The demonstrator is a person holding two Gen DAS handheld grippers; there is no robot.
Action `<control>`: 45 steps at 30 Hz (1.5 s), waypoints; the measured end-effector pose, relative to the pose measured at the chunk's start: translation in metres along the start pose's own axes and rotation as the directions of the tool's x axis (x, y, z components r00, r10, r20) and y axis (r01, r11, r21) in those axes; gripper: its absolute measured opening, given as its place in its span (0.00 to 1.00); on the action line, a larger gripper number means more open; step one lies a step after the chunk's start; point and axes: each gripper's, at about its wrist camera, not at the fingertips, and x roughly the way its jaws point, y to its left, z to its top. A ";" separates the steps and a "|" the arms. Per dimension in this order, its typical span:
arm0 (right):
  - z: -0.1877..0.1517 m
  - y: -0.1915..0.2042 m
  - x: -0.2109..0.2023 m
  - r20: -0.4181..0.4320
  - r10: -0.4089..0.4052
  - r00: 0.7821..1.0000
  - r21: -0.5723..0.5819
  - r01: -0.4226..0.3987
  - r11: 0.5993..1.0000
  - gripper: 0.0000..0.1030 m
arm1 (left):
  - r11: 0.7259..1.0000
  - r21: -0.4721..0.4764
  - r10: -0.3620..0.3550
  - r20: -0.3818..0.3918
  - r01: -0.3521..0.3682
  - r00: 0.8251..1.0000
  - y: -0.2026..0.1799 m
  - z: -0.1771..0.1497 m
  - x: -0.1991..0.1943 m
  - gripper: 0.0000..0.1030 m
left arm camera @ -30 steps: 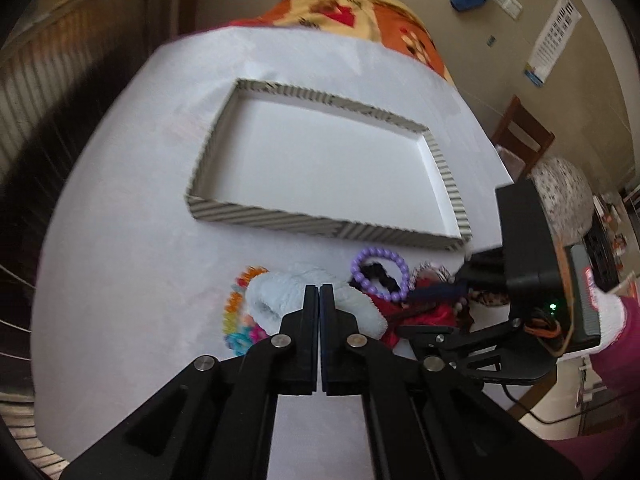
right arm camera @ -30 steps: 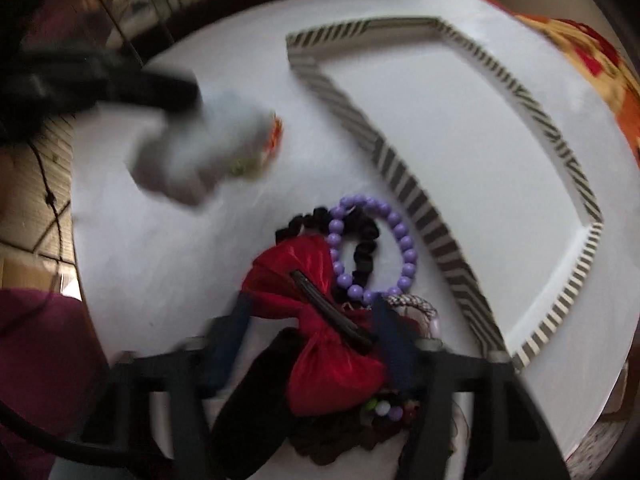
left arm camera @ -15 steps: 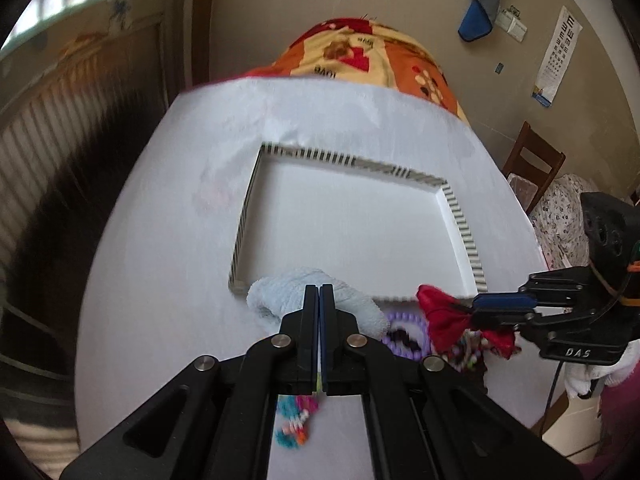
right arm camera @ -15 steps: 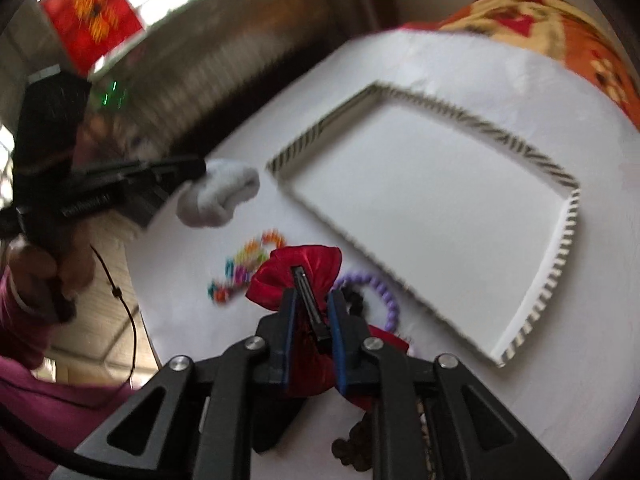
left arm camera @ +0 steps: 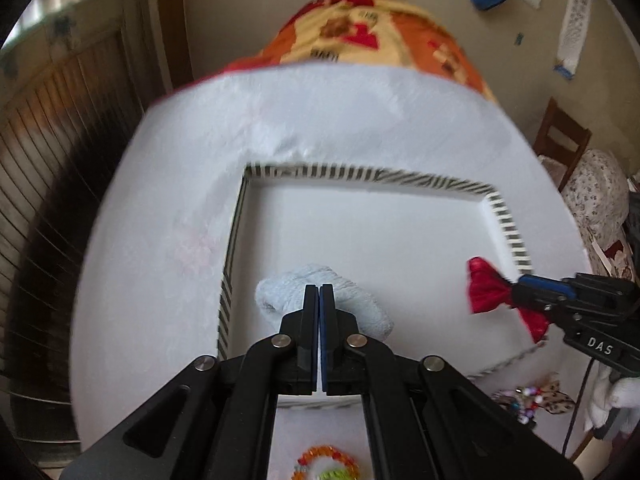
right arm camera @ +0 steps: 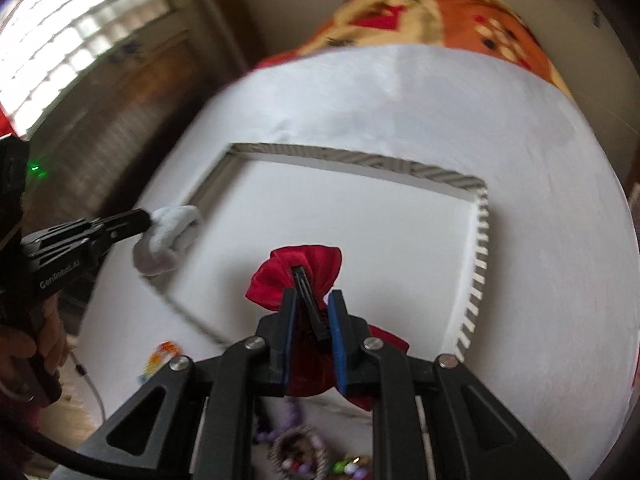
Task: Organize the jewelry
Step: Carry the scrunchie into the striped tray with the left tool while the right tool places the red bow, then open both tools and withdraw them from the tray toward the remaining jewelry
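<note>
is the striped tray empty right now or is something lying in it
Empty. The striped tray shows only its bare white floor; the pale blue scrunchie and the red bow clip are held above it in the grippers.

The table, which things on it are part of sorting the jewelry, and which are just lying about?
Part of the job:
left gripper shut on pale blue scrunchie
right gripper shut on red bow clip
striped tray
orange bead bracelet
bead pile

Just lying about:
patterned blanket
wooden chair
</note>
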 end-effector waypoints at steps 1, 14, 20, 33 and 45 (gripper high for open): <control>-0.001 -0.001 0.005 -0.005 -0.012 1.000 0.011 0.012 1.000 0.15 | 1.000 -0.007 0.003 -0.013 -0.003 1.000 0.002 -0.001 0.007 0.00; -0.020 -0.033 0.042 -0.075 -0.038 0.996 0.100 0.046 0.994 0.33 | 0.996 -0.036 0.074 -0.051 -0.076 0.996 0.005 -0.018 0.028 0.15; -0.026 -0.016 0.007 0.001 -0.023 1.000 0.059 0.023 0.998 0.56 | 0.997 -0.065 0.036 -0.014 -0.037 0.999 0.005 -0.025 0.010 0.35; -0.062 0.040 -0.074 0.142 -0.058 0.988 -0.021 0.062 0.998 0.58 | 0.994 -0.083 0.075 0.060 -0.070 0.995 0.004 -0.063 -0.064 0.36; -0.114 0.064 -0.099 0.155 -0.075 0.985 0.027 0.071 0.997 0.58 | 0.994 -0.056 0.097 0.074 -0.093 0.993 0.002 -0.116 -0.110 0.36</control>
